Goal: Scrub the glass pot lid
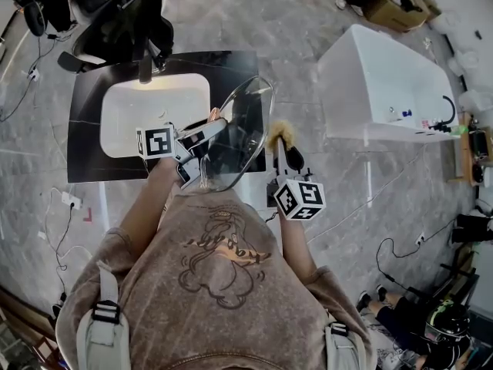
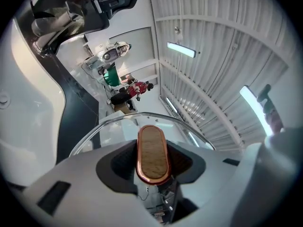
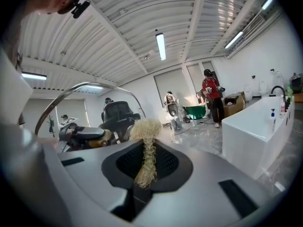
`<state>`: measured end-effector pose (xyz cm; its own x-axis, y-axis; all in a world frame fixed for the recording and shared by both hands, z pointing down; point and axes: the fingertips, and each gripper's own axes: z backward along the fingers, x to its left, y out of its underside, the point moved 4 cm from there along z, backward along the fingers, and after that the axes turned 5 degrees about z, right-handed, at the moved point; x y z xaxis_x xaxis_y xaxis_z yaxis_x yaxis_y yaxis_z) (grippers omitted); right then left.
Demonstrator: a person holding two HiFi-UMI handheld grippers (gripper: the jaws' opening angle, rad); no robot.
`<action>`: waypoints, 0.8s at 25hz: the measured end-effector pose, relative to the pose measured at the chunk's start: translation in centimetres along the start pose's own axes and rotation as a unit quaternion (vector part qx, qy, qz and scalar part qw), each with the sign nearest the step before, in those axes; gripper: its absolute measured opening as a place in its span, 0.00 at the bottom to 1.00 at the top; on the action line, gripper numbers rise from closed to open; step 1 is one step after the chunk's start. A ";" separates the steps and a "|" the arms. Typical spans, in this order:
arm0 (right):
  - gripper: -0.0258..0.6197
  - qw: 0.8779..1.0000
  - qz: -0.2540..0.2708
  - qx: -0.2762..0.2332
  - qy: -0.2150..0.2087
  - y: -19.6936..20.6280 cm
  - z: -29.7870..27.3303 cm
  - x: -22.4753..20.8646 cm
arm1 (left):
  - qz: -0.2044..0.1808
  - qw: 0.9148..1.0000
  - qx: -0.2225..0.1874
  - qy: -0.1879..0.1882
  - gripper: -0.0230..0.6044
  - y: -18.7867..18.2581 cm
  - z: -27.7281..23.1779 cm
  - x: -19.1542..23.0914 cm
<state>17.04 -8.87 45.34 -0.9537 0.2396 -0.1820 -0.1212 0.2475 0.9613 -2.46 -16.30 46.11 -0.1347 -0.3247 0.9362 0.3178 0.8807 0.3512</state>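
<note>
Glass is the worry here. The lid (image 1: 240, 126) stands nearly on edge just ahead of the left gripper (image 1: 202, 139), whose jaws are pressed onto its knob (image 2: 152, 154) and nothing else. That knob has a smooth copper-coloured rim, so a firm sideways push could, I judge, turn the lid in the grip or slide it out. It hangs to the right of the sink (image 1: 139, 114), over the edge of the counter (image 1: 85, 153), and a drop would likely end on hard stone floor rather than in the basin.

The right gripper (image 1: 283, 151) pinches a scrubber (image 1: 280, 133) of straw-coloured fibre by a thin strand, with the tuft beyond the jaw tips and just right of the lid's rim. Whether the tuft touches the glass I cannot tell. A hard stroke might pull that strand free, or bring bare jaw against glass.

No brand or label shows on the lid or scrubber. Both grippers' cubes carry only black-and-white square markers. The person's shirt has script under a drawing, too small to read.
</note>
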 end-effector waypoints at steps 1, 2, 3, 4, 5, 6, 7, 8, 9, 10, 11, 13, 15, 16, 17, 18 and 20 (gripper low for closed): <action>0.11 1.000 0.000 -0.005 -0.012 -0.5 -0.3 0.5 | -0.001 1.000 0.002 0.002 0.32 0.1 0.0 0.0; 0.11 1.000 -0.002 -0.009 -0.024 -0.9 -0.5 0.9 | 0.002 1.000 0.003 0.008 0.32 0.2 -0.1 -0.1; 0.11 0.999 -0.006 -0.013 -0.036 -1.3 -0.7 1.3 | 0.014 1.000 0.003 0.015 0.32 0.5 -0.2 -0.2; 0.11 0.999 -0.008 -0.018 -0.048 -1.7 -0.9 1.6 | 0.029 0.999 0.001 0.023 0.32 0.8 -0.3 -0.3; 0.11 0.998 -0.009 -0.022 -0.056 -2.1 -1.1 1.9 | 0.037 0.999 0.001 0.029 0.32 1.0 -0.4 -0.4; 0.11 0.998 -0.006 -0.026 -0.063 -2.5 -1.3 2.1 | 0.035 0.999 0.002 0.031 0.32 1.1 -0.5 -0.4; 0.11 0.997 -0.002 -0.029 -0.067 -2.8 -1.5 2.3 | 0.029 0.999 0.005 0.032 0.32 1.2 -0.6 -0.5; 0.11 0.997 0.004 -0.033 -0.070 -3.2 -1.7 2.4 | 0.019 0.999 0.009 0.031 0.32 1.2 -0.7 -0.5; 0.11 0.997 0.008 -0.036 -0.073 -3.6 -1.9 2.5 | 0.010 0.999 0.013 0.030 0.32 1.3 -0.8 -0.5; 0.11 0.996 0.010 -0.039 -0.074 -4.0 -2.1 2.5 | 0.007 0.999 0.018 0.031 0.32 1.5 -0.9 -0.5; 0.11 0.996 0.012 -0.041 -0.074 -4.3 -2.2 2.5 | 0.010 0.999 0.021 0.032 0.32 1.7 -1.0 -0.5; 0.11 0.997 0.012 -0.043 -0.071 -4.8 -2.5 2.2 | 0.025 0.999 0.024 0.037 0.32 2.2 -1.3 -0.5; 0.11 0.997 0.011 -0.045 -0.068 -5.3 -2.8 1.9 | 0.019 0.999 0.030 0.041 0.32 2.4 -1.5 -0.6; 0.11 0.997 0.012 -0.045 -0.067 -5.4 -3.0 1.9 | 0.015 0.998 0.033 0.043 0.32 2.5 -1.6 -0.6; 0.11 0.997 0.014 -0.046 -0.067 -5.6 -3.1 1.9 | 0.013 0.998 0.036 0.045 0.32 2.5 -1.7 -0.6; 0.11 0.997 0.015 -0.046 -0.068 -5.8 -3.3 2.0 | 0.015 0.998 0.038 0.047 0.32 2.6 -1.8 -0.6; 0.11 0.996 0.017 -0.048 -0.069 -6.0 -3.6 2.0 | 0.029 0.998 0.038 0.052 0.32 2.6 -1.9 -0.7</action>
<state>14.82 -13.22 39.97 -0.9111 0.3756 -0.1698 -0.1220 0.1477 0.9815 0.30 -14.40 46.38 -0.0189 -0.3037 0.9526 0.2499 0.9211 0.2986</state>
